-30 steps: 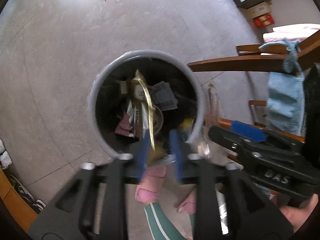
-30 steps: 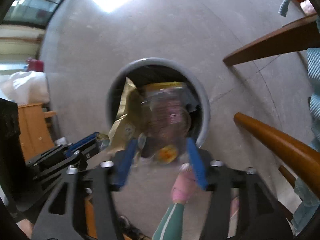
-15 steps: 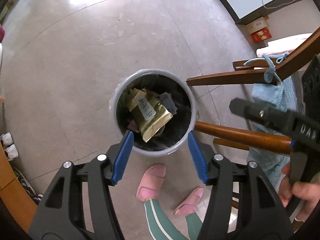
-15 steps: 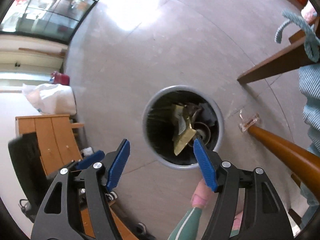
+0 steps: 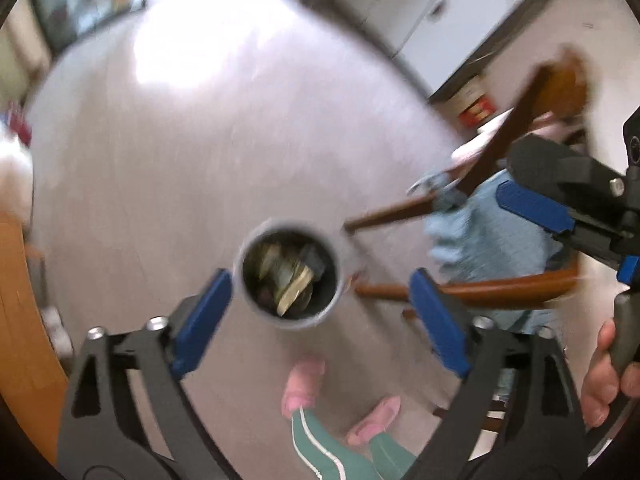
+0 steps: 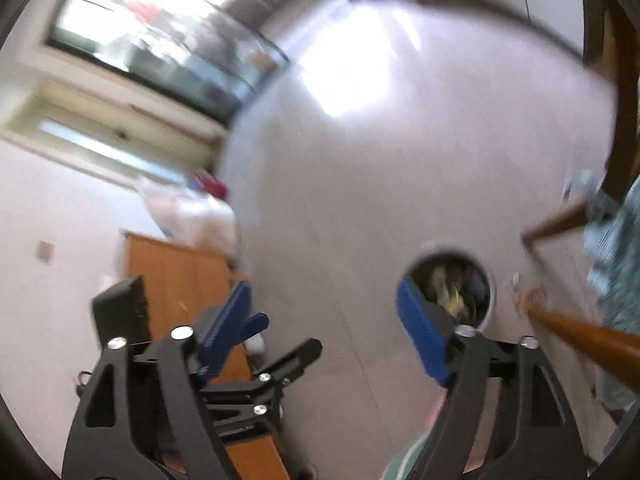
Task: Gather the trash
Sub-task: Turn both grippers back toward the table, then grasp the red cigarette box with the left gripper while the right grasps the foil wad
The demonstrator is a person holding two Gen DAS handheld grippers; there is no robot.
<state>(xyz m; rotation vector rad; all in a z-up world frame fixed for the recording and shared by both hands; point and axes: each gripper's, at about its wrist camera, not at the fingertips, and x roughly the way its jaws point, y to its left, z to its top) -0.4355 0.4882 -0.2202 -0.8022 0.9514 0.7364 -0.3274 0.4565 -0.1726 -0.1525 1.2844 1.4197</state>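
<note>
The bin (image 5: 289,276) stands on the bare floor (image 5: 192,152), round and open-topped, with wrappers (image 5: 294,286) and other trash lying loose inside it, below the rim. In the right wrist view the same bin (image 6: 472,280) sits low and to the right, partly behind one blue pad.

The left gripper (image 5: 320,316) hangs above the bin with its jaws spread wide and nothing between them; they have just been opening. The right gripper (image 6: 328,332) is likewise wide apart and empty, its jaws also having just opened further. So this load looks delivered. No loose trash shows on the floor in these blurred views, so whether more remains I cannot tell.

For room: a wooden chair (image 5: 472,292) with a blue cloth (image 5: 492,232) draped on it stands just beside the bin, its rails reaching toward the rim. The person's slippers (image 5: 302,380) are near the bin's front. A wooden cabinet (image 6: 180,272) stands well off to the other side, and the floor beyond the bin is open.
</note>
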